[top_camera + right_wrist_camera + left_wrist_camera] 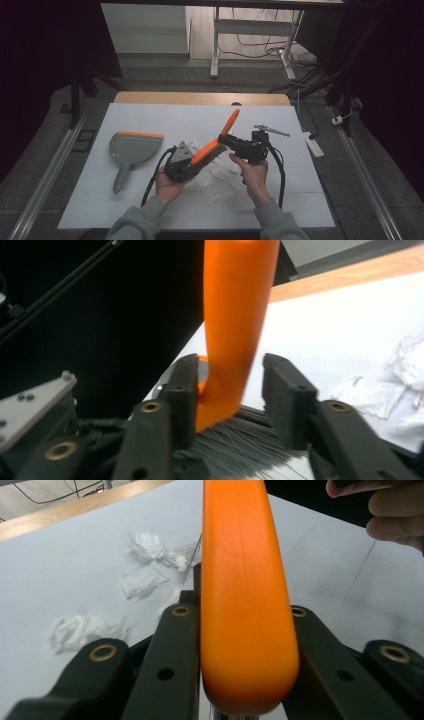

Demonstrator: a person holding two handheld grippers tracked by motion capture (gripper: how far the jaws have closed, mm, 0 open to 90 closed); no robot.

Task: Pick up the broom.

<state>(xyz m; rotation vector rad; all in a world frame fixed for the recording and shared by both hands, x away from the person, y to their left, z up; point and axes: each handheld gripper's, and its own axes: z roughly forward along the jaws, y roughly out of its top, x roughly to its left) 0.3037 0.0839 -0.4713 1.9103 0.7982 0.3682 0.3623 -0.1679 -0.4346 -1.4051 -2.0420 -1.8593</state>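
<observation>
- Left gripper [192,162]: jaws clamped on the orange brush [220,137], held above the table [90,185].
- Right gripper [227,141]: jaws wide, one on each side of the brush's neck; whether they touch it cannot be told.
- Paper scraps [220,172] lie under the brush.
- Dustpan [132,147] rests well left, apart.
</observation>
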